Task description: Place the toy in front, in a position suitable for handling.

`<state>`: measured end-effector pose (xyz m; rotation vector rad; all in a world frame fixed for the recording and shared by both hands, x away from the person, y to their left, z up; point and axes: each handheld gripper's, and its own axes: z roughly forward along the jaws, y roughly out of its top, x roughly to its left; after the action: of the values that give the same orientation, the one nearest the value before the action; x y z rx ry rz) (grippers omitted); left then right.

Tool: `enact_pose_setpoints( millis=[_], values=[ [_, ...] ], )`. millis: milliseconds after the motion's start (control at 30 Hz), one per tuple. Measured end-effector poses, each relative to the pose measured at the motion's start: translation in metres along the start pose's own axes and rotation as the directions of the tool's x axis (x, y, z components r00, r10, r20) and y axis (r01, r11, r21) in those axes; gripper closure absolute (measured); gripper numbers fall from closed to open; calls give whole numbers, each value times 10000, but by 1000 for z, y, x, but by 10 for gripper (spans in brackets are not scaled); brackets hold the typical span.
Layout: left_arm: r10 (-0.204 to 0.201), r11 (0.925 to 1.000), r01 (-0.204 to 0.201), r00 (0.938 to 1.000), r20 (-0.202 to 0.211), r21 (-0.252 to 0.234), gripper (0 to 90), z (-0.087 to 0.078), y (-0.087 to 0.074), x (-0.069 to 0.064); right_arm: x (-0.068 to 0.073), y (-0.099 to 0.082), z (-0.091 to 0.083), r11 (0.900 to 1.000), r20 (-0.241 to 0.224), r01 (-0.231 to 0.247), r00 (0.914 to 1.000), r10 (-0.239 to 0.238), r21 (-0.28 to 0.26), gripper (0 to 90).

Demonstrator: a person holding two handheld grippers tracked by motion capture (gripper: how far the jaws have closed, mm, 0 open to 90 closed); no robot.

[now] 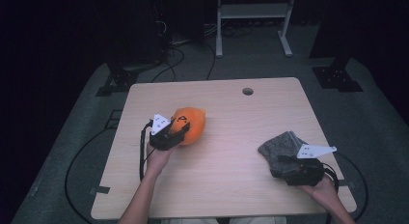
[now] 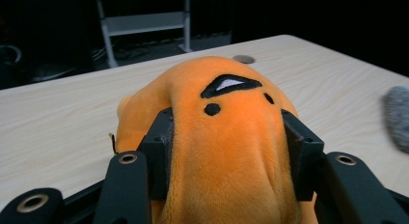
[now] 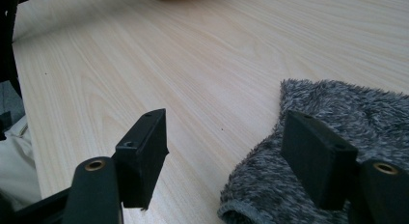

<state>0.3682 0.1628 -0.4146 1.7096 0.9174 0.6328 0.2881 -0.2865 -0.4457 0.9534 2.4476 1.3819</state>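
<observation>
An orange plush toy [image 1: 191, 124] with black and white stitched marks lies left of the table's middle. My left gripper [image 1: 172, 133] is shut on its near end. In the left gripper view both black pads squeeze the orange plush toy [image 2: 231, 137] from either side, with the left gripper [image 2: 230, 151] centred on it. A grey fuzzy cloth [image 1: 283, 149] lies at the table's right. My right gripper [image 1: 288, 167] stands open at its near edge. In the right gripper view the right gripper [image 3: 236, 151] has one jaw over the grey fuzzy cloth [image 3: 337, 118] and the other over bare wood.
The light wooden table [image 1: 231, 180] has a round cable hole [image 1: 248, 91] near its far edge. A white metal stand [image 1: 253, 16] and cables sit on the floor beyond the table. A black cable [image 1: 143, 151] trails from the left gripper.
</observation>
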Motion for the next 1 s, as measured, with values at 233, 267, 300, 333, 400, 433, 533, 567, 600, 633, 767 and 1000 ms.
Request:
enact_pose_setpoints(
  millis=[233,267,300,333,400,433,533,567,600,633,767,1000],
  values=[
    [337,9991,-320,9972,666,-272,483,-6,7,-15,0,0,-1,10000,17,-26,10000,26,-61,318],
    [419,9986,-389,9952,890,-349,482,-7,9,-19,0,0,-1,10000,27,-15,10000,15,-84,318],
    [526,9981,-488,9927,1083,-380,482,-7,10,-22,0,0,-2,10000,34,-16,10000,17,-88,318],
    [571,9978,-524,9908,1225,-413,481,-8,11,-25,0,0,-2,9999,34,-3,10000,3,-111,318],
    [664,9973,-612,9882,1383,-415,480,-8,12,-28,-1,0,-3,9999,40,-20,10000,21,-130,318],
    [745,9967,-686,9848,1571,-424,479,-8,12,-30,-1,0,-3,9998,55,-33,10000,33,-171,318],
    [989,9948,-917,9737,2052,-446,477,-8,12,-40,-1,0,-4,9998,61,-45,10000,46,-199,318],
    [1100,9938,-1032,9691,2208,-422,477,-8,12,-43,-2,0,-5,9997,78,-66,9999,68,-215,318],
    [1227,9924,-1164,9589,2558,-398,476,-7,12,-49,-2,0,-6,9996,98,-75,9999,77,-262,318],
    [1331,9911,-1278,9538,2694,-373,476,-7,11,-53,-2,0,-6,9996,110,-71,9999,74,-272,318],
    [1475,9890,-1432,9392,3102,-365,475,-6,9,-61,-3,0,-7,9994,117,-104,9999,109,-343,318],
    [1789,9829,-1821,9054,3851,-286,473,-3,3,-78,-5,0,-9,9990,171,-125,9998,132,-422,318]
  ],
)
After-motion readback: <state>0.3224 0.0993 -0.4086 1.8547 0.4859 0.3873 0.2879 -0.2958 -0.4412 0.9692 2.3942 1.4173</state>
